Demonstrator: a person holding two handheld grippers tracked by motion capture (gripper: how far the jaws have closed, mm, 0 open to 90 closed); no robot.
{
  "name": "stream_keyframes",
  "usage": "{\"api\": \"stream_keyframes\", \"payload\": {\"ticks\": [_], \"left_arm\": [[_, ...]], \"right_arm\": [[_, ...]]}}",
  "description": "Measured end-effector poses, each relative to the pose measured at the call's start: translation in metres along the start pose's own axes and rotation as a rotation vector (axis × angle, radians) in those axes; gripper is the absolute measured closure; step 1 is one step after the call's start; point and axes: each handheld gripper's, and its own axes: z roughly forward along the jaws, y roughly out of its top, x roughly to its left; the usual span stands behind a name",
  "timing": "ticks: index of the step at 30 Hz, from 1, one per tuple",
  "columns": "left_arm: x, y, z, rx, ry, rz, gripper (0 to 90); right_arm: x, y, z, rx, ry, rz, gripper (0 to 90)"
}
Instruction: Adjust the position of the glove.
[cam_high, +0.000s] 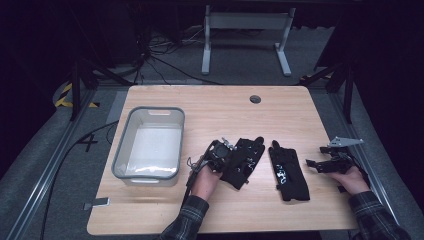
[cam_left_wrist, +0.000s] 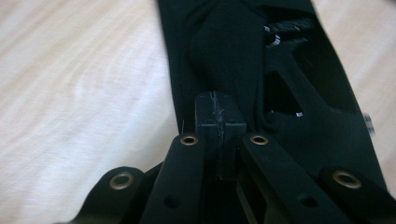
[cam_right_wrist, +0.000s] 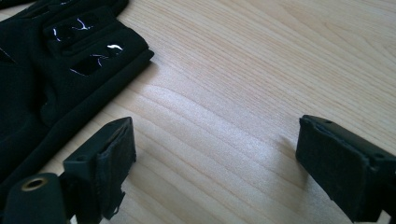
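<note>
Two limp black fabric gloves (cam_high: 242, 161)

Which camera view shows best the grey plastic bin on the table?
The high view shows the grey bin best: its whole rim and pale inside are visible, left of the left gripper and the black gloves. The two gripper views show gloves and bare wooden table instead.

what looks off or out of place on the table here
Little stands out. The two black gloves lie apart: the left glove sits skewed with the left gripper shut on its edge, the right glove lies flat. The pad on the right gripper looks frayed. The bin holds nothing.
</note>
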Motion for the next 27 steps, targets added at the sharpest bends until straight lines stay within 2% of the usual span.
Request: {"api": "stream_keyframes", "payload": {"ticks": [9,18,21,25,26,27], "left_arm": [[-0.018,-0.007,-0.003,0.007,-0.063,0.037,89.9],[-0.041,-0.010,-0.002,0.010,-0.131,0.082,90.0],[-0.044,-0.009,-0.002,0.013,-0.132,0.098,89.9],[-0.042,-0.007,-0.007,-0.018,-0.136,0.084,89.9],[-0.042,-0.006,-0.009,-0.038,-0.121,0.082,89.9],[-0.042,-0.006,-0.009,-0.038,-0.121,0.082,89.9]], "right_arm": [[0.000,0.000,0.000,0.000,0.000,0.000,12.5],[0.000,0.000,0.000,0.000,0.000,0.000,12.4],[0.000,0.000,0.000,0.000,-0.001,-0.001,12.4],[0.000,0.000,0.000,-0.001,0.001,0.003,13.8],[0.000,0.000,-0.001,-0.005,0.000,0.000,16.6],[0.000,0.000,-0.001,-0.005,0.000,0.000,16.6]]}}
